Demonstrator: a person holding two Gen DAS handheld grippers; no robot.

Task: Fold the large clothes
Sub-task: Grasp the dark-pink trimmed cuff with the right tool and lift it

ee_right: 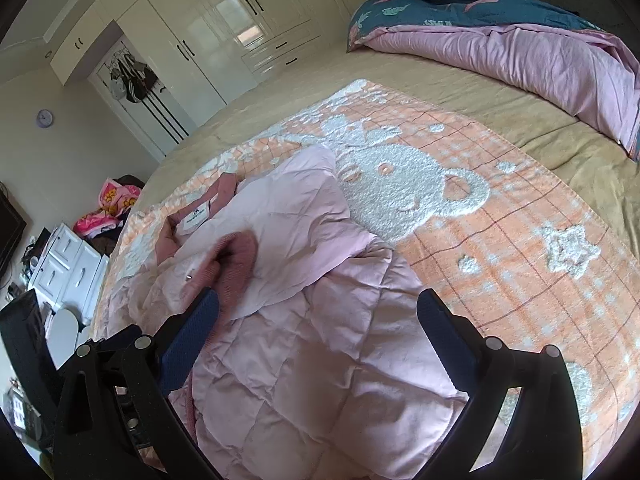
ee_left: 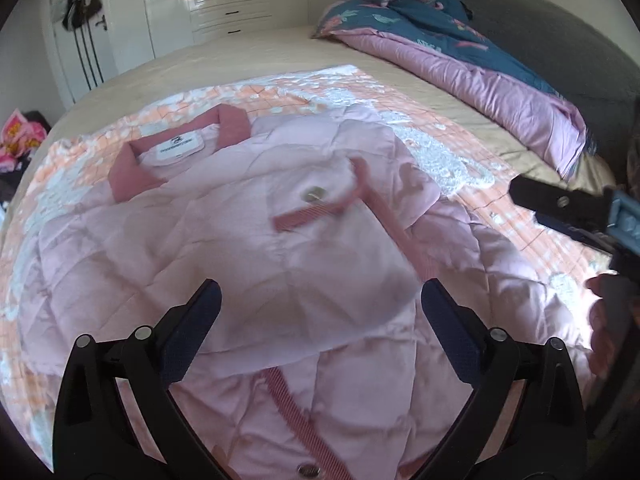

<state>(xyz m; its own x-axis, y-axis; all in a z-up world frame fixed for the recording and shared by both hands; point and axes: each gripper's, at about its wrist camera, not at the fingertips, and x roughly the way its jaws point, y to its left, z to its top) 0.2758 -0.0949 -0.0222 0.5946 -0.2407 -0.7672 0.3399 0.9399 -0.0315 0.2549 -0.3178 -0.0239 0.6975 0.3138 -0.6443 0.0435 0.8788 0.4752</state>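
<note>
A pale pink quilted jacket (ee_left: 248,248) with a darker pink collar (ee_left: 234,124) lies on an orange and white blanket (ee_left: 460,148) on the bed. One sleeve with a pink cuff (ee_left: 316,210) is folded across its front. My left gripper (ee_left: 320,312) is open and empty just above the jacket's middle. My right gripper (ee_right: 318,320) is open and empty over the jacket (ee_right: 304,344) near its right edge; the folded sleeve's cuff (ee_right: 240,264) lies ahead of its left finger. The right gripper's body also shows at the right edge of the left wrist view (ee_left: 576,212).
A rolled teal and pink quilt (ee_right: 500,32) lies along the far side of the bed. White wardrobes (ee_right: 208,36) stand behind. A white drawer unit (ee_right: 68,264) and a pile of bright cloth (ee_right: 108,208) sit left of the bed. The blanket (ee_right: 500,240) spreads right of the jacket.
</note>
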